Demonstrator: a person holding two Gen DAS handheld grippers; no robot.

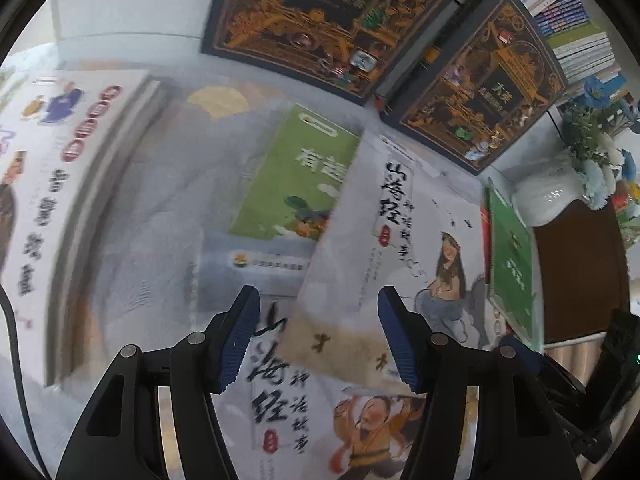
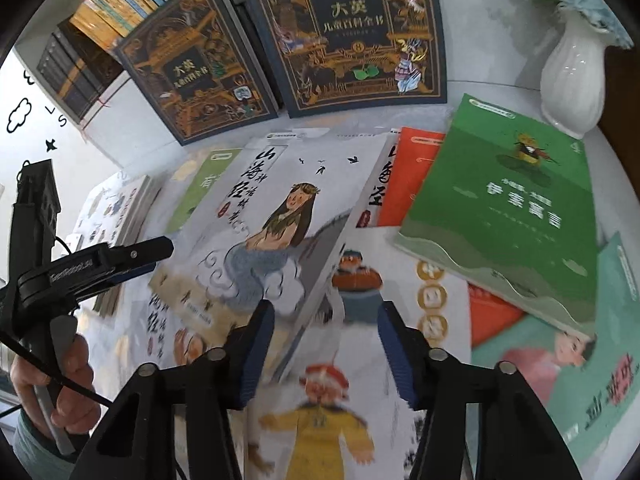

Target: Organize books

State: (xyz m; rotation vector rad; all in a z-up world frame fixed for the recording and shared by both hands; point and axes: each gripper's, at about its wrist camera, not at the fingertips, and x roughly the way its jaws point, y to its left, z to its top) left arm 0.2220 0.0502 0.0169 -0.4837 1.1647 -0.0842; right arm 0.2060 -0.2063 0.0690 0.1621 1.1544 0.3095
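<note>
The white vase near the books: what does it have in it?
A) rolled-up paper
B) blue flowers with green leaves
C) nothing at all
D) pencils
B: the white vase holds pale blue flowers with green leaves in the left wrist view, and the right wrist view shows a blue bloom at its mouth too.

loose books (image 2: 280,216) overlap across nearly the whole table (image 1: 152,216), leaving one bare strip left of the pile. two large dark books (image 2: 360,32) stand upright along the back. a white vase (image 2: 572,76) blocks the back right corner.
</note>
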